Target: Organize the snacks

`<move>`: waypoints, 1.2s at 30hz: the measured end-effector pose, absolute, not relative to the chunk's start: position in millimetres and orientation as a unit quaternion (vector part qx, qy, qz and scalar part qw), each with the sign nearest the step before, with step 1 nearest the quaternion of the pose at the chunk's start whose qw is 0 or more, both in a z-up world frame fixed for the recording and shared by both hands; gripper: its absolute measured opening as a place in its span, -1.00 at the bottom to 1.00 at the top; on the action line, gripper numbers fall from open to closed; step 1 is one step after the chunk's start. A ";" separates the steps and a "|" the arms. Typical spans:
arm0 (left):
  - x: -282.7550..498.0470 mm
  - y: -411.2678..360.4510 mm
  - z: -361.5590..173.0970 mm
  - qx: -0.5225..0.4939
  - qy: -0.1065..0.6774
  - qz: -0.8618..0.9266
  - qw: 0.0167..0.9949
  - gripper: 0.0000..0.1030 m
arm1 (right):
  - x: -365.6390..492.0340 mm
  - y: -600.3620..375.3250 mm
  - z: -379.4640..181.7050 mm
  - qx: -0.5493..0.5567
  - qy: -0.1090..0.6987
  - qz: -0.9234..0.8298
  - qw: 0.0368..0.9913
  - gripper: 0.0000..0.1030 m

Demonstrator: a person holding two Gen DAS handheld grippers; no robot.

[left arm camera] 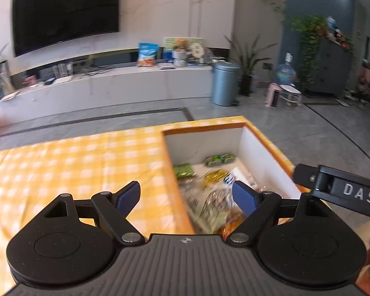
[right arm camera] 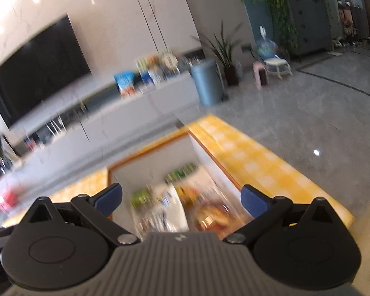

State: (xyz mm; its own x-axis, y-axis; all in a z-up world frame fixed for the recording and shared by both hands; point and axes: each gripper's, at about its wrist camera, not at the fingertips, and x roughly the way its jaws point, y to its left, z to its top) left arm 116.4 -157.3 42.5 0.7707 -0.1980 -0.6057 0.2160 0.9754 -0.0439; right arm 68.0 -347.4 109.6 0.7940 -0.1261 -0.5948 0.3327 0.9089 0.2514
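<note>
A white box with an orange rim [left arm camera: 204,127] sits on the yellow checked tablecloth [left arm camera: 74,162] and holds several snack packets [left arm camera: 209,180], green, yellow and white ones, blurred. My left gripper [left arm camera: 186,193] is open and empty above the box's near left edge. My right gripper [right arm camera: 181,197] is open and empty above the same box [right arm camera: 145,151], over its snack packets [right arm camera: 175,204]. Part of the right gripper's body [left arm camera: 342,190] shows at the right edge of the left wrist view.
Beyond the table lies grey floor [left arm camera: 308,133], then a long white TV bench [left arm camera: 111,86] with snack bags [left arm camera: 147,54] under a wall TV [left arm camera: 64,12]. A blue bin [left arm camera: 225,83], potted plants and a water bottle [left arm camera: 286,72] stand at the back right.
</note>
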 end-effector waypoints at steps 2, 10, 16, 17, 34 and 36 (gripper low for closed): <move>104.2 -151.5 41.4 -0.002 0.325 -0.103 0.940 0.92 | 52.1 -346.8 110.4 0.162 0.293 -0.134 0.933 0.94; 85.9 -133.3 41.0 -0.026 0.349 -0.111 0.930 0.92 | 11.0 -338.3 90.5 0.129 0.349 -0.124 0.920 0.94; 80.2 -135.8 34.0 -0.022 0.365 -0.112 0.924 0.92 | 1.4 -316.2 79.8 0.102 0.380 -0.093 0.915 0.94; 80.8 -136.5 32.9 -0.020 0.367 -0.113 0.923 0.92 | 2.2 -313.6 79.3 0.099 0.381 -0.093 0.914 0.94; 77.4 -139.1 16.5 -0.014 0.384 -0.121 0.915 0.91 | 10.6 -294.9 76.0 0.063 0.385 -0.094 0.916 0.94; 76.3 -138.6 16.3 -0.014 0.383 -0.122 0.916 0.91 | 10.3 -293.2 76.9 0.055 0.385 -0.096 0.916 0.94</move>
